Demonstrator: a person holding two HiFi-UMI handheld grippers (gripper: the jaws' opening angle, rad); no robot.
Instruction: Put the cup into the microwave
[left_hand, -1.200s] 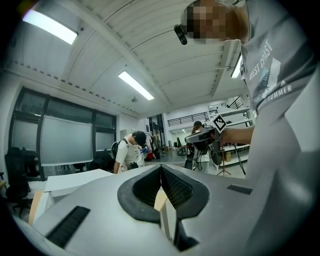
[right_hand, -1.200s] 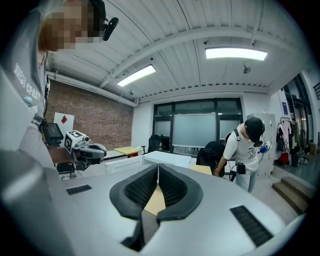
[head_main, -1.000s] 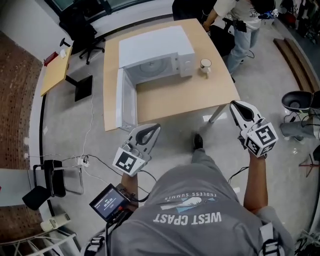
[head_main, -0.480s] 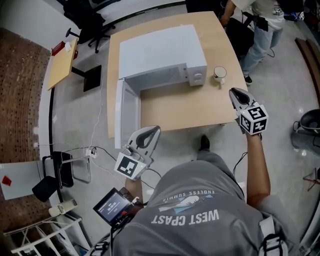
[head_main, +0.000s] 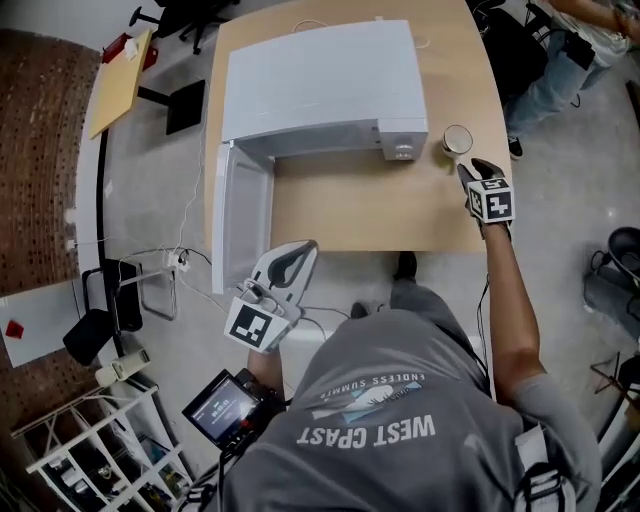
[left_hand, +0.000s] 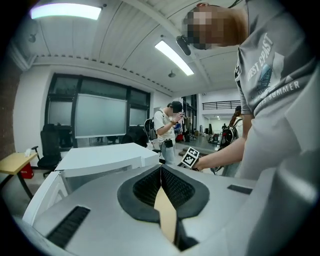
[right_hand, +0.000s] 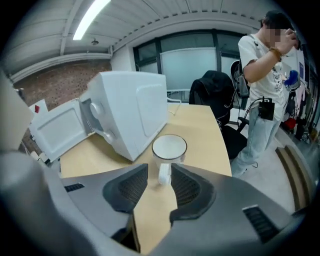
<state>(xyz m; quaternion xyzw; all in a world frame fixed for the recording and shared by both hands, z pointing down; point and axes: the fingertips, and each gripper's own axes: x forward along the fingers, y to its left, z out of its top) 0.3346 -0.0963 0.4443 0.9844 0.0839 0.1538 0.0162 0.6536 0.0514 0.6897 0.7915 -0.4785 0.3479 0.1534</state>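
Observation:
A white cup (head_main: 457, 139) with a dark rim stands on the wooden table (head_main: 400, 215), just right of the white microwave (head_main: 320, 80). The microwave's door (head_main: 240, 215) hangs open at the left. My right gripper (head_main: 466, 168) reaches to the cup from the near side. In the right gripper view its jaws have just been opening, and the cup's handle (right_hand: 164, 173) stands between them, with a gap showing on the left side. My left gripper (head_main: 303, 250) hovers off the table's near edge by the door, jaw tips together, holding nothing.
A person (head_main: 565, 50) stands beyond the table's far right corner, beside a black office chair (right_hand: 212, 97). A small wooden side table (head_main: 120, 70) is at the far left. Cables and a power strip (head_main: 178, 262) lie on the floor left of the door.
My right gripper has moved from beside my body out over the table's near right edge, up to the cup. My left gripper has drifted only a little, staying near the open door.

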